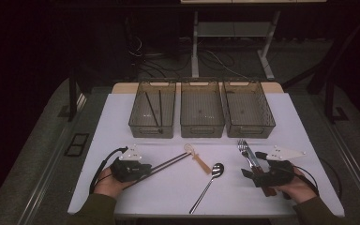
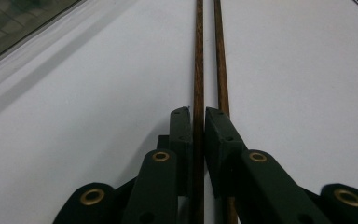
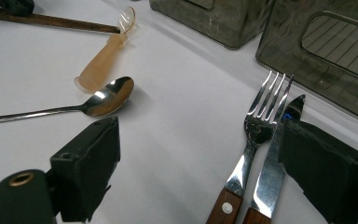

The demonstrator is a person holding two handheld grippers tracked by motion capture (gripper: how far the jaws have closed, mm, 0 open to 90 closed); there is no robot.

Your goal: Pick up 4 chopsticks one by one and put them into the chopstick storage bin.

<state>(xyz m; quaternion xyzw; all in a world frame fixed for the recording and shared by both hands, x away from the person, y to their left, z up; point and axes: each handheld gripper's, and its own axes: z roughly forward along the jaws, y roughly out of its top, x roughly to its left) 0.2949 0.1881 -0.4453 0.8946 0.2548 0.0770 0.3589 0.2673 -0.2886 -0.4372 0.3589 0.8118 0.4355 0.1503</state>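
A pair of dark wooden chopsticks lies on the white table, pointing away to the right. My left gripper is at their near end. In the left gripper view its jaws are shut on one chopstick, while the other chopstick runs just beside and under the right jaw. My right gripper stands open over the wooden-handled fork and knife. In the right gripper view the fork and knife lie between the wide jaws, close to the right one.
Three smoky plastic bins stand in a row at the back: the left bin holds two dark chopsticks, then a middle bin and a right bin. A metal spoon and a small translucent plastic spoon lie mid-table.
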